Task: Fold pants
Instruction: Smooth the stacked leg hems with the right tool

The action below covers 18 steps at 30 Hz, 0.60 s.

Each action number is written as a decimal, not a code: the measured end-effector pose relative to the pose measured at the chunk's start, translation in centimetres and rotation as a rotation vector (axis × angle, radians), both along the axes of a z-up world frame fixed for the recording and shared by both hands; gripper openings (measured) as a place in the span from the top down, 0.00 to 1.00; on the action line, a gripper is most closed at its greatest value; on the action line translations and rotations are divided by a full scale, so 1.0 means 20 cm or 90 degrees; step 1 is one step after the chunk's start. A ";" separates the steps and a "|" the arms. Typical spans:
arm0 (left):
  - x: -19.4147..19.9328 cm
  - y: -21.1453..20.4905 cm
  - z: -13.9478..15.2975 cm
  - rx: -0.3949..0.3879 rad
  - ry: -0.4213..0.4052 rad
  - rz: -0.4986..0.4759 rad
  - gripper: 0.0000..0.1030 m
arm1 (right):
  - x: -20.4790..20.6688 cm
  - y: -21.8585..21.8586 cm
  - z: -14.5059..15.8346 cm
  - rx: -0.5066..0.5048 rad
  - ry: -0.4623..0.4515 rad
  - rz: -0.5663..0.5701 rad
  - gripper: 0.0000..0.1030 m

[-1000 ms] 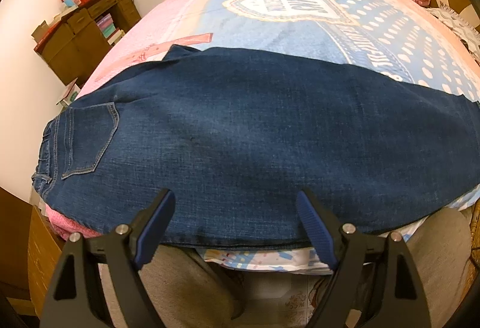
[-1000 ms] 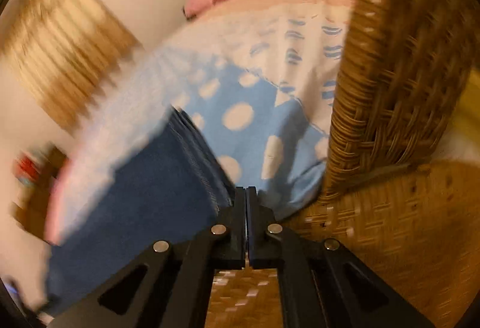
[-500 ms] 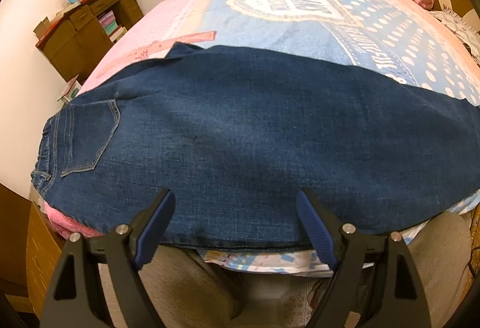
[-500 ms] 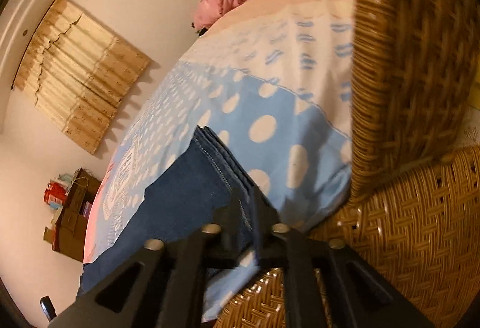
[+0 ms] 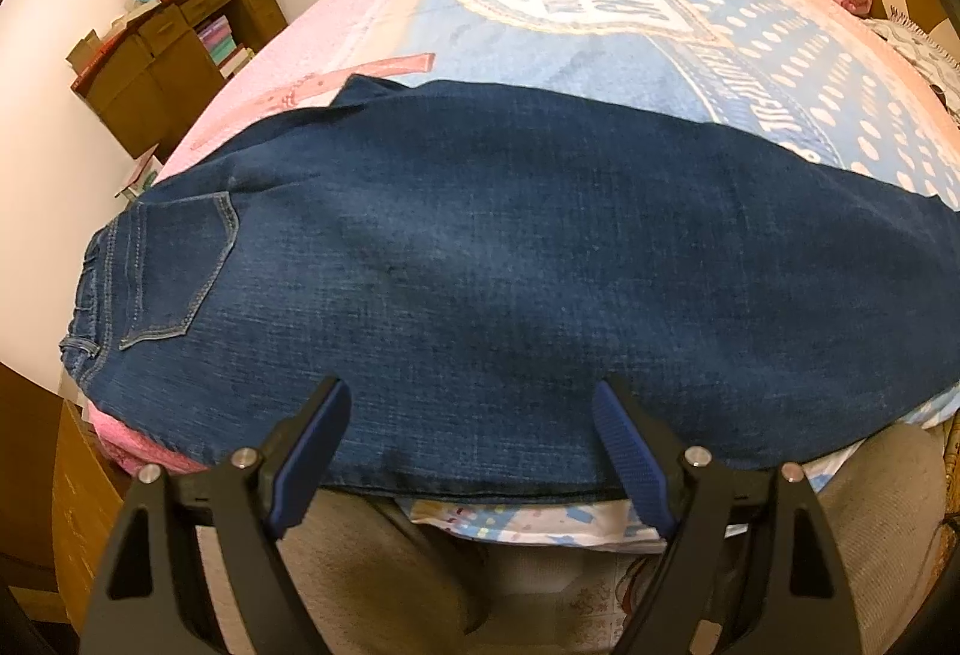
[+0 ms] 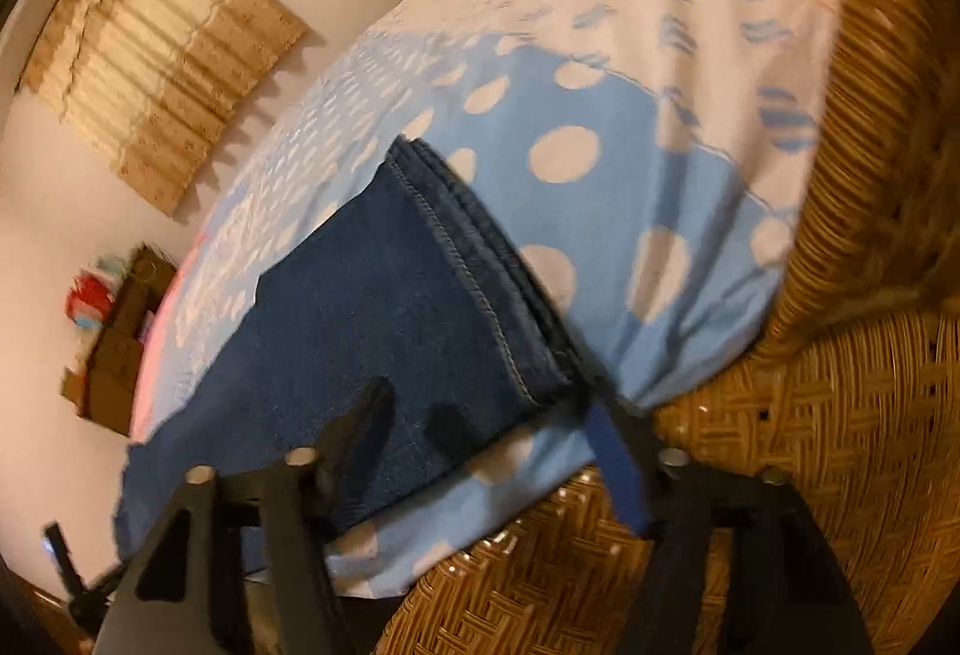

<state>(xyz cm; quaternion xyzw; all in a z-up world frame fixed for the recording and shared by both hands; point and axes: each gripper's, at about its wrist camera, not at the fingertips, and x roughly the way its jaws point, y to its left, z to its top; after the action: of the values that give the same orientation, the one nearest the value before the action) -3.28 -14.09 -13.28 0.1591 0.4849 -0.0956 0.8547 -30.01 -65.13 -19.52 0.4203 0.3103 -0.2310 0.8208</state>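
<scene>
The left gripper (image 5: 471, 439) hangs with its blue-padded jaws wide apart at the near edge of the dark blue denim pants (image 5: 480, 259), gripping nothing. The right gripper (image 6: 492, 451) is spread too — just off the stitched hem (image 6: 462, 271). The pants lie flat across the blue polka-dot bedspread (image 5: 600, 7), whose crest lettering is unreadable.
</scene>
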 end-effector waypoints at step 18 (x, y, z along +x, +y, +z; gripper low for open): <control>0.02 0.14 0.10 -0.036 -0.024 0.028 0.17 | 0.13 0.02 0.01 -0.016 -0.003 -0.086 0.71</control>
<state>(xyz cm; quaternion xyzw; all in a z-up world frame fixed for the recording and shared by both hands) -2.81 -11.37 -11.20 0.1258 0.4691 -0.0879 0.8697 -27.41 -64.68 -19.28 0.4303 0.2765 -0.2888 0.8093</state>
